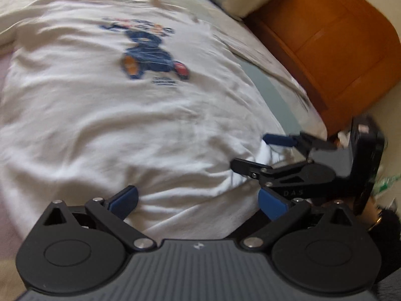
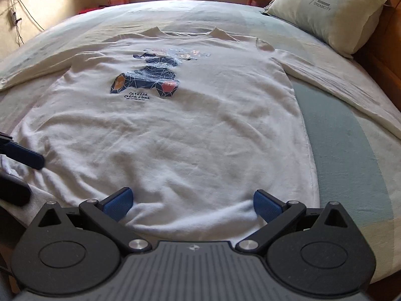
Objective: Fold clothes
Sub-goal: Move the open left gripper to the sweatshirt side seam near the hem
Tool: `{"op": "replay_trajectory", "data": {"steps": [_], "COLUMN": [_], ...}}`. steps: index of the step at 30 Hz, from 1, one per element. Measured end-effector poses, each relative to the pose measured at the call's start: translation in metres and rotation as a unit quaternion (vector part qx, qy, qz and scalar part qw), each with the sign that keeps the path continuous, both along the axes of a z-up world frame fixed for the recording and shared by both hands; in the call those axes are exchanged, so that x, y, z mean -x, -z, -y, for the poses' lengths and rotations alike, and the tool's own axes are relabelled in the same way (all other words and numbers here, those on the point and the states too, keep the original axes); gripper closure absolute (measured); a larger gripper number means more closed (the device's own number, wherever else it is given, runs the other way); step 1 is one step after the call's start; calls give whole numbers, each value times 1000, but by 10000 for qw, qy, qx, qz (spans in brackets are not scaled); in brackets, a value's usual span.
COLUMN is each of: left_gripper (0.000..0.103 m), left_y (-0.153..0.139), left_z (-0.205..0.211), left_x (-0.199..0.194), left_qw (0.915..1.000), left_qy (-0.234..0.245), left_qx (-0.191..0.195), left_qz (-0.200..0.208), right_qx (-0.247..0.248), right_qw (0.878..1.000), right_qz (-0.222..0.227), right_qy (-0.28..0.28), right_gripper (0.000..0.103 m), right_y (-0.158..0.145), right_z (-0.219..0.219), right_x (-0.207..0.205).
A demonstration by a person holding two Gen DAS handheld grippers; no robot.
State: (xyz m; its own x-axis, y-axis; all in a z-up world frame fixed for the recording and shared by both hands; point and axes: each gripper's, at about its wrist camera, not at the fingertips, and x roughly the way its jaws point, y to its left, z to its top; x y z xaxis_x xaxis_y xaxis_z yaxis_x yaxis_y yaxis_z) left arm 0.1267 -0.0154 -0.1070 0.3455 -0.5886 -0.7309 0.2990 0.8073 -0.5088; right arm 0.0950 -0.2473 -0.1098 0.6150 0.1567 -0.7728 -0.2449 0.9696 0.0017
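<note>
A white long-sleeved shirt [image 2: 175,125] with a blue bear print [image 2: 150,77] lies flat, front up, on the bed, its collar at the far side. My right gripper [image 2: 193,202] is open at the shirt's near hem, with the hem cloth lying between its blue pads [image 2: 117,202]. My left gripper [image 1: 198,203] is also open, low over the same shirt [image 1: 125,100] near the hem's left part. The left wrist view is motion-blurred and shows the right gripper [image 1: 265,153] beside it on the right. From the right wrist view, the left gripper [image 2: 20,173] appears at the left edge.
The bed sheet [image 2: 338,138] has a green stripe to the right of the shirt. The right sleeve [image 2: 338,82] stretches over it. A pale pillow [image 2: 325,12] lies at the far right against an orange wooden headboard [image 1: 325,37]. Wall and curtains stand beyond the bed.
</note>
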Motion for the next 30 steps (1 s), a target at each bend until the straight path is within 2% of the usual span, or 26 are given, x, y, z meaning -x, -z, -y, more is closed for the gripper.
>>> {"op": "replay_trajectory", "data": {"steps": [3,5,9,12,13,15,20,24,30], "left_gripper": [1,1,1,1,1,1,1,1,2], "left_y": [-3,-9,-19,-8,-2,1,2,0,-13], "left_z": [-17,-20,-11,-4,-4,-10,-15,-4,-1], "left_x": [1,1,-2,-10,-11,-7,-5,-2,-8], "left_qw": [9993,9989,9991,9992,9992,9995,9997,9989,9970], "left_qy": [-272,-290,-107,-115,-149,-197,-246,-125,132], "left_qx": [-230,-367,-332,-369,-365,-208,-60,-381,-545], "left_qz": [-120,-90,253,136,45,122,76,234,540], "right_qx": [-5,13,-181,-79,-42,-31,-86,-129,-141], "right_qw": [10000,10000,9998,9999,9999,9996,9993,9991,9988], "right_qz": [-7,-44,86,-85,-43,233,248,276,308], "right_qy": [4,55,-9,111,147,186,254,311,353], "right_gripper": [0,0,0,0,0,0,0,0,0], "right_y": [-3,-8,-18,-3,1,4,5,5,6], "right_z": [1,-1,4,4,4,3,5,6,5], "right_x": [1,0,6,7,9,18,16,17,17]}}
